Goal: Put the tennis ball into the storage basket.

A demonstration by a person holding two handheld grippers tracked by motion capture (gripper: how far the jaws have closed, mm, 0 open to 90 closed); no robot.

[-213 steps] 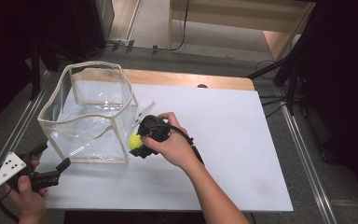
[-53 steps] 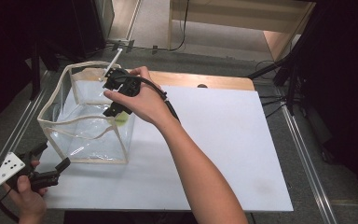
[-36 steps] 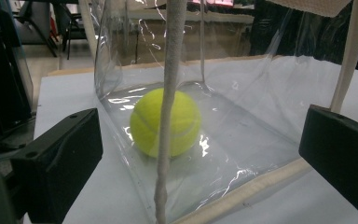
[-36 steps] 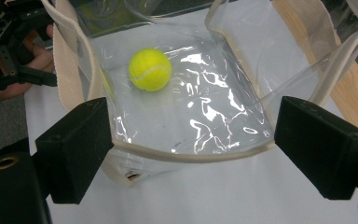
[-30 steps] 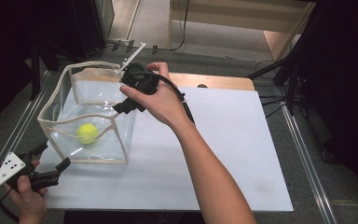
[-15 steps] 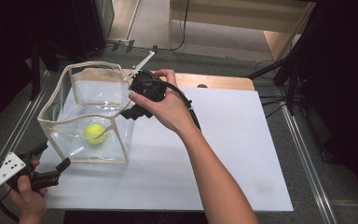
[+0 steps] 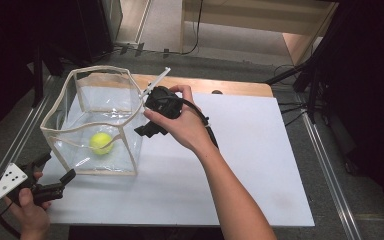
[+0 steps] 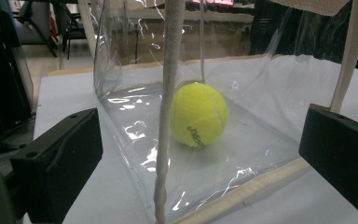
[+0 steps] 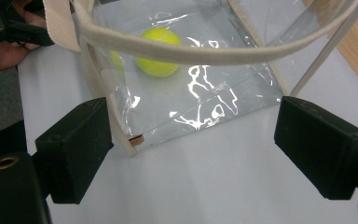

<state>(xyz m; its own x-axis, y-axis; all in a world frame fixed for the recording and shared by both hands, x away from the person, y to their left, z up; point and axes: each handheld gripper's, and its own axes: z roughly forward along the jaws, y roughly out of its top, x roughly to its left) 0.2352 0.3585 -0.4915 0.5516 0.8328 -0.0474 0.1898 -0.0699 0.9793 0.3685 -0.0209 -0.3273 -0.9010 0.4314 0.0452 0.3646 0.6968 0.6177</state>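
A: What is in the see-through bag (image 7: 102, 122)?

B: One yellow ball (image 7: 100, 143). It sits on the bottom of the bag, near the front wall. The bag is clear plastic with a cream cloth rim, and it stands open on the white desk (image 7: 240, 165), at the left end.

A: Is the ball touching a claw?

B: No. The right claw (image 7: 142, 131) is up by the bag's right wall, outside it. Its jaws stand apart and nothing is between them. In the right gripper view the jaws look down on the bag's rim and a bottom corner, and the ball (image 9: 158, 51) is farther in.

A: And the left claw?

B: The left claw (image 7: 57, 167) is low at the front left of the desk, just beside the bag's front corner. Its jaws are wide open and hold nothing. In the left gripper view the bag's corner seam (image 8: 168, 112) stands between them, with the ball (image 8: 199, 114) behind it.

A: What changed?

B: A while ago the right claw held the ball on the desk beside the bag. Then it carried the ball over the bag. Now the ball lies inside, and the right claw has pulled back to the bag's right side and come lower. The left claw stayed where it was.
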